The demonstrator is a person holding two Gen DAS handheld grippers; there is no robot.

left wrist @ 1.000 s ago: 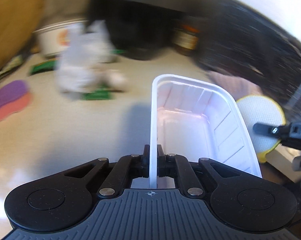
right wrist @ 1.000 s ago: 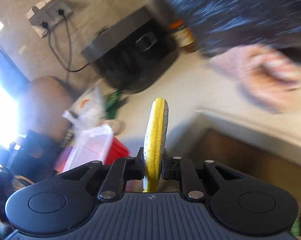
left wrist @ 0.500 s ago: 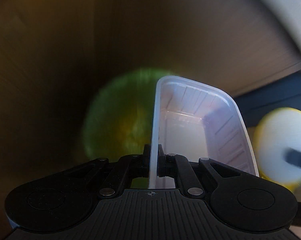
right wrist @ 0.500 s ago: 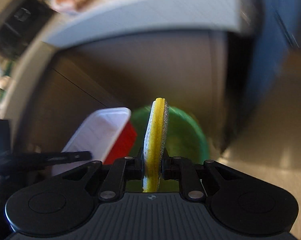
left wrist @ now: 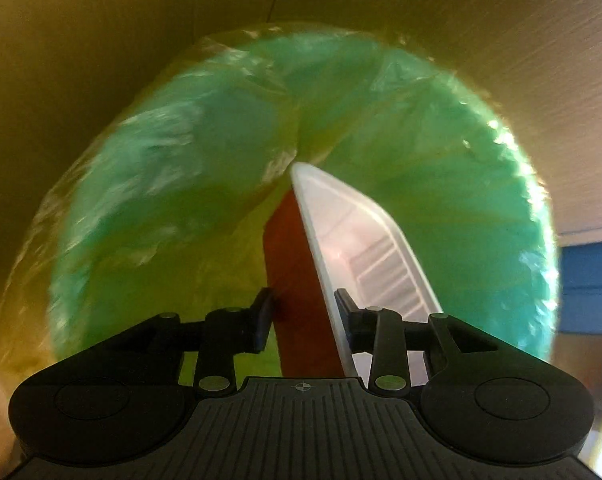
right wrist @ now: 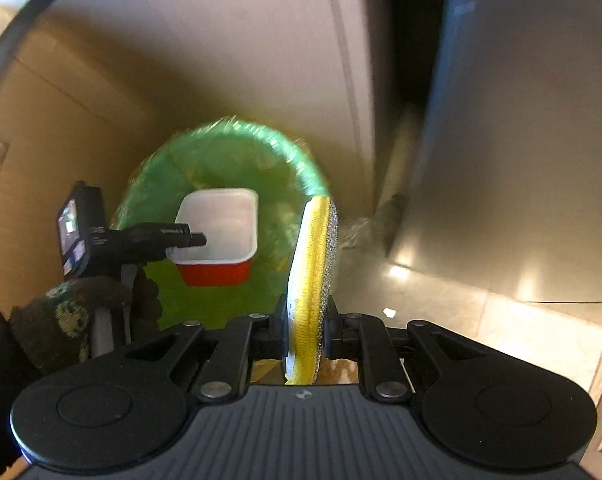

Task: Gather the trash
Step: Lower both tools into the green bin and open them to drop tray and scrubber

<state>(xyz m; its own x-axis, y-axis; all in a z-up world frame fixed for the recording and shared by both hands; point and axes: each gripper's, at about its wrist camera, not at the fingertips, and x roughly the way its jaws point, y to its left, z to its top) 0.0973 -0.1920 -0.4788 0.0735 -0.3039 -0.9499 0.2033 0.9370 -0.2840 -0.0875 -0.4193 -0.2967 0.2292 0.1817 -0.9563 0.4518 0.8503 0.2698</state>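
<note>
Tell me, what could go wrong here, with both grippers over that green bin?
1. The left gripper is opening with the tray between its jaws, leaning on one finger; it might snag there instead of falling cleanly into the bin.
2. The sponge, clamped in the right gripper, sits near the bin's rim, so a release here might drop it on the floor.
</note>
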